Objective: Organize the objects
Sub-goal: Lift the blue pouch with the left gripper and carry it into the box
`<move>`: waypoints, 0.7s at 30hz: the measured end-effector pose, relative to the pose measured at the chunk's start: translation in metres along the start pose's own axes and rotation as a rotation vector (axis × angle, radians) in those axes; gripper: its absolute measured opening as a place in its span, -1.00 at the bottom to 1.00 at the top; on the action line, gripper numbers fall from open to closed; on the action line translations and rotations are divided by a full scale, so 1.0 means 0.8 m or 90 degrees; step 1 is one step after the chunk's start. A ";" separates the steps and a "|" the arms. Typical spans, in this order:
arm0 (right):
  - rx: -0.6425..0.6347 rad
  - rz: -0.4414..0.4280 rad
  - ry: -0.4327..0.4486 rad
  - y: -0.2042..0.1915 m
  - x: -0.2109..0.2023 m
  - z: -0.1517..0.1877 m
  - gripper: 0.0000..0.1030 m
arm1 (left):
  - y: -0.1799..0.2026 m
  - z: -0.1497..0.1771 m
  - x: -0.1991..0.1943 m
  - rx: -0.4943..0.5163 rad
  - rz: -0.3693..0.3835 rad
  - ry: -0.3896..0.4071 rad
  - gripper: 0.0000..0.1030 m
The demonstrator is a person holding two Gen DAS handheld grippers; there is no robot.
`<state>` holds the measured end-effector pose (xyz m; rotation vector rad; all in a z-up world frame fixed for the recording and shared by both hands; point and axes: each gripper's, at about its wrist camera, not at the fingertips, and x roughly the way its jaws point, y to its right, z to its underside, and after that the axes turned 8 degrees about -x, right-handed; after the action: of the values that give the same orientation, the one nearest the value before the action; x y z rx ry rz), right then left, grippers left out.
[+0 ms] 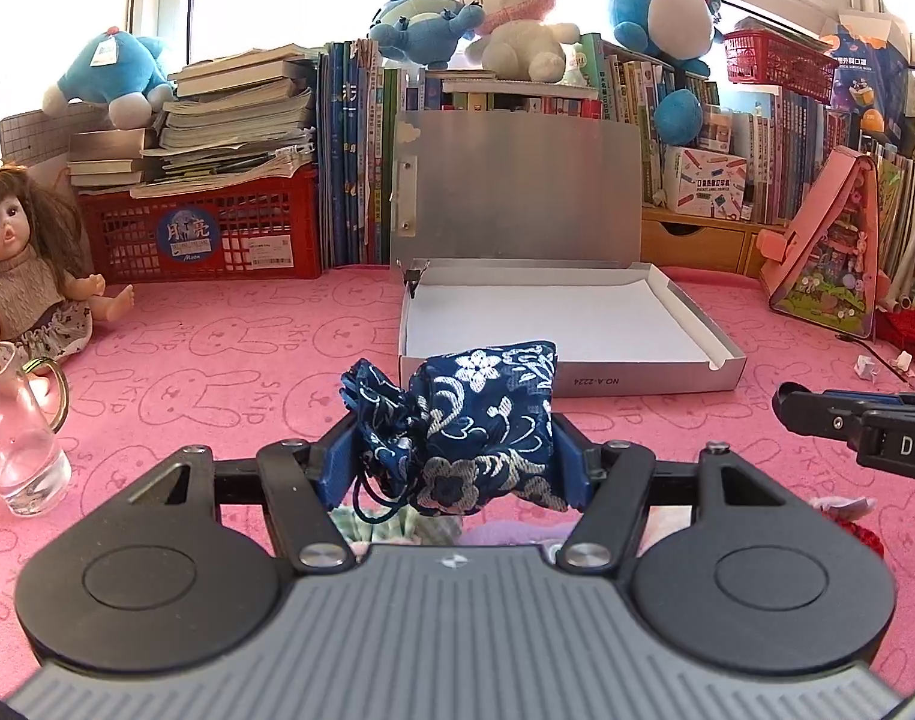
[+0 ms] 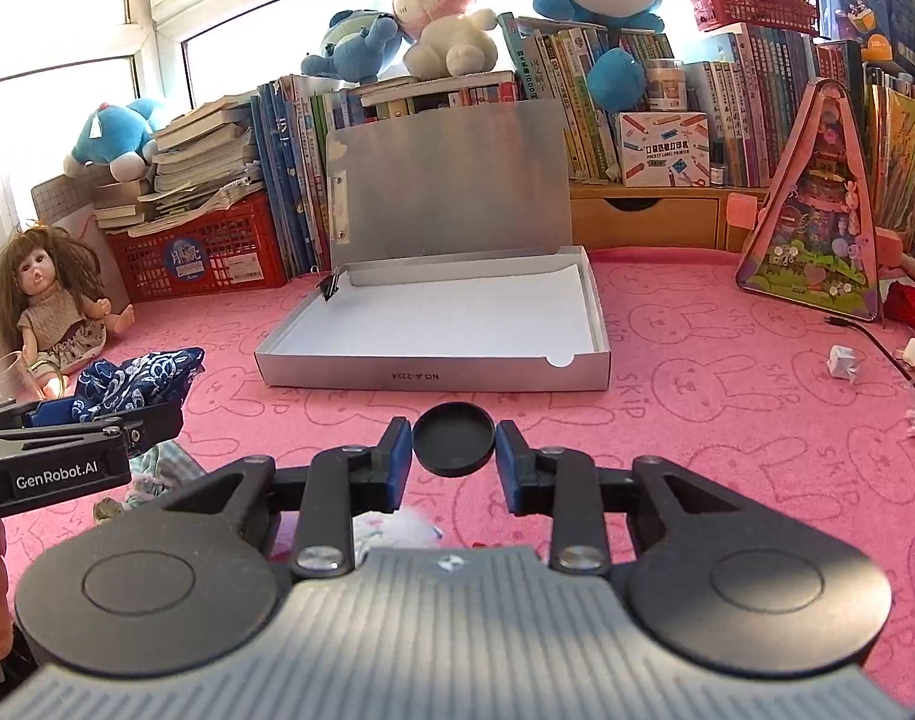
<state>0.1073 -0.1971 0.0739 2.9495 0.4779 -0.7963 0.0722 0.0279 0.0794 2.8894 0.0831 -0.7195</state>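
My left gripper (image 1: 454,456) is shut on a dark blue drawstring pouch (image 1: 475,420) with white flower print, held above the pink mat just in front of the box. From the right wrist view the same pouch (image 2: 139,381) and left gripper (image 2: 106,414) show at the left. My right gripper (image 2: 454,444) is shut on a black round lid (image 2: 454,438), its blue pads pressing both sides. An open silver box (image 1: 691,324) with a white lining lies ahead, its lid leaning on the books; the open silver box (image 2: 595,324) shows its front wall. A black binder clip (image 2: 330,288) sits on its back left corner.
A glass mug (image 1: 19,438) stands at the left beside a doll (image 1: 31,276). A red crate (image 1: 217,234), rows of books and plush toys line the back. A pink triangular toy case (image 2: 817,228) stands right. Small paper scraps (image 2: 844,360) lie on the pink mat (image 2: 727,408).
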 end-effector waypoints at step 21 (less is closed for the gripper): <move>0.072 -0.015 -0.133 0.073 0.210 -0.089 -0.32 | 0.023 -0.108 0.245 -0.009 0.023 -0.096 0.35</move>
<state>0.2977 -0.1962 0.0502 2.9197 0.4674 -1.1544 0.2866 0.0277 0.0655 2.8047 0.0176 -0.9235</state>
